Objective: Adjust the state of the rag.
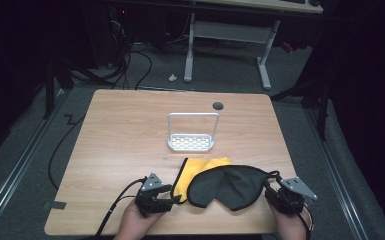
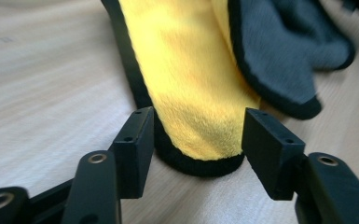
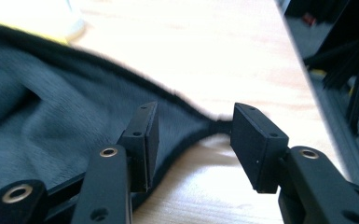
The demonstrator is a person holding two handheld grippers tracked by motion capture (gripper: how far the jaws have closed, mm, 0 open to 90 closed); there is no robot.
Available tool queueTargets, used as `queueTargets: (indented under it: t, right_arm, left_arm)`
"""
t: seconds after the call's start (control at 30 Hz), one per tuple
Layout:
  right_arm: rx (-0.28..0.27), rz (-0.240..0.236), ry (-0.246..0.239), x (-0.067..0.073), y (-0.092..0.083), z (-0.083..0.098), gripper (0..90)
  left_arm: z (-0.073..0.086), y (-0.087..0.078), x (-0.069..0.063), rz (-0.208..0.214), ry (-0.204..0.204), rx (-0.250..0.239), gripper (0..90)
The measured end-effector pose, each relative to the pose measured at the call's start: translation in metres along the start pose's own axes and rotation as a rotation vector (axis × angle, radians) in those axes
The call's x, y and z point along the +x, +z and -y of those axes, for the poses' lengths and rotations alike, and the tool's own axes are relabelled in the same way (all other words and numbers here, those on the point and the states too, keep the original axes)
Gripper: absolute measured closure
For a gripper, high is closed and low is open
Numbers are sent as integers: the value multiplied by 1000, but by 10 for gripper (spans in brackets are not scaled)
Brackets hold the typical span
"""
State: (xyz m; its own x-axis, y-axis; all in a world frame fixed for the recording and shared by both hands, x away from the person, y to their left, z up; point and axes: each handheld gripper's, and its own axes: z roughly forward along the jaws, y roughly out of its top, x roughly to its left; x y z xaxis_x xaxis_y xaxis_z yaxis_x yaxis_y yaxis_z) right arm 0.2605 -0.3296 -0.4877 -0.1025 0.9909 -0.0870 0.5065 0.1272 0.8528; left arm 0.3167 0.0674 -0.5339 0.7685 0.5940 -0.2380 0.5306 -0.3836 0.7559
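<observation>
We note both tongs wide and holding nothing, left gripper [image 1: 172, 196] straddling the cloth's [image 1: 225, 185] yellow corner at the table's [image 1: 120, 135] 7 o'clock, right gripper [image 1: 269, 192] straddling its grey tip at 5, rack [image 1: 191, 142] centred beyond.

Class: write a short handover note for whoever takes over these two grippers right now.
Left gripper: open, fingers either side of the yellow cloth's near corner, not pressing.
Right gripper: open at the grey cloth's corner.
Both cloths lie crumpled at the table's near edge, grey overlapping yellow; white rack stands behind.
Done: nothing held.
Left, probably: grip the corners and spread or fold.
</observation>
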Motion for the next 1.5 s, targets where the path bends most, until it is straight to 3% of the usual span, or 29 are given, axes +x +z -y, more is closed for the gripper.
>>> queueTargets:
  t: [0.1, 0.13, 0.17, 0.2, 0.27, 0.33, 0.37, 0.43, 0.47, 0.5, 0.6, 0.67, 0.7, 0.73, 0.8, 0.9, 0.93, 0.97, 1.0, 1.03, 1.07, 1.1, 1.13, 1.23, 1.37, 1.43, 1.47, 1.5]
  right_arm:
    - [-20, -29, -11, 6, -4, -2, 525]
    - [-26, -47, -23, 11, -6, -3, 528]
    - [-28, -96, -65, 26, -5, -4, 533]
    - [-28, -96, -65, 26, -5, -4, 533]
    - [-23, -133, -89, 38, -4, -5, 548]
    - [-34, -233, -121, 61, -5, -8, 549]
    - [-38, -264, -130, 67, -6, -8, 548]
    - [-40, -336, -168, 88, -7, -9, 536]
    - [-40, -336, -168, 88, -7, -9, 536]
    - [-21, -426, -215, 114, -6, -7, 508]
    - [-10, -505, -288, 143, -4, -5, 465]
    - [15, -558, -325, 160, -1, -2, 433]
    - [15, -558, -325, 160, -1, -2, 433]
    - [32, -585, -387, 177, 1, 2, 417]
    - [41, -586, -427, 187, 3, 4, 406]
    - [46, -577, -459, 195, 5, 5, 416]
    - [46, -530, -500, 199, 8, 6, 561]
    - [46, -530, -500, 199, 8, 6, 561]
    - [32, -494, -520, 198, 9, 7, 800]
    - [32, -494, -520, 198, 9, 7, 800]
    - [-7, -470, -500, 190, 6, 3, 850]
    - [-7, -470, -500, 190, 6, 3, 850]
    - [-57, -444, -457, 176, 0, -4, 857]
    - [-78, -417, -412, 162, -4, -8, 858]
    - [-117, -329, -289, 122, -8, -14, 856]
    - [-117, -280, -220, 97, -6, -16, 856]
    - [-116, -238, -173, 78, -4, -16, 857]
    - [-116, -238, -173, 78, -4, -16, 857]
  left_arm:
    - [-1, 1, -2, -8, 15, 12, 511]
    - [-2, 1, -3, -14, 26, 32, 656]
    - [-2, 2, -5, -4, 39, 39, 823]
    - [-2, 2, -5, -4, 39, 39, 853]
    - [-1, 1, -5, 2, 34, 34, 865]
    - [0, -6, -2, 2, 8, -3, 875]
    - [-1, -16, 0, -9, 0, -41, 876]
    - [-2, -22, 0, -15, -4, -68, 876]
    - [-3, -29, 1, -20, -2, -91, 876]
    - [-4, -37, 1, -25, 1, -110, 877]
    - [-4, -53, 0, -46, 4, -157, 877]
    - [-4, -56, 0, -44, 2, -158, 877]
    - [-3, -57, 0, -48, 0, -165, 877]
    - [-3, -58, 0, -48, 0, -165, 877]
    - [-1, -57, 0, -45, -2, -160, 877]
    - [1, -57, -3, -33, -1, -156, 877]
    - [1, -57, -4, -34, 2, -156, 878]
    - [2, -57, -4, -39, 6, -161, 878]
    - [2, -58, -4, -44, 8, -160, 878]
    - [2, -59, -3, -48, 10, -158, 878]
    - [3, -59, -1, -51, 2, -163, 877]
    - [3, -61, 1, -59, -4, -169, 877]
    - [3, -63, 3, -66, -8, -173, 877]
    - [3, -68, 8, -80, -20, -193, 878]
    - [1, -77, 13, -96, -31, -221, 877]
    - [0, -81, 15, -97, -35, -231, 878]
    - [0, -83, 16, -90, -40, -240, 877]
    - [-1, -85, 16, -84, -42, -246, 877]
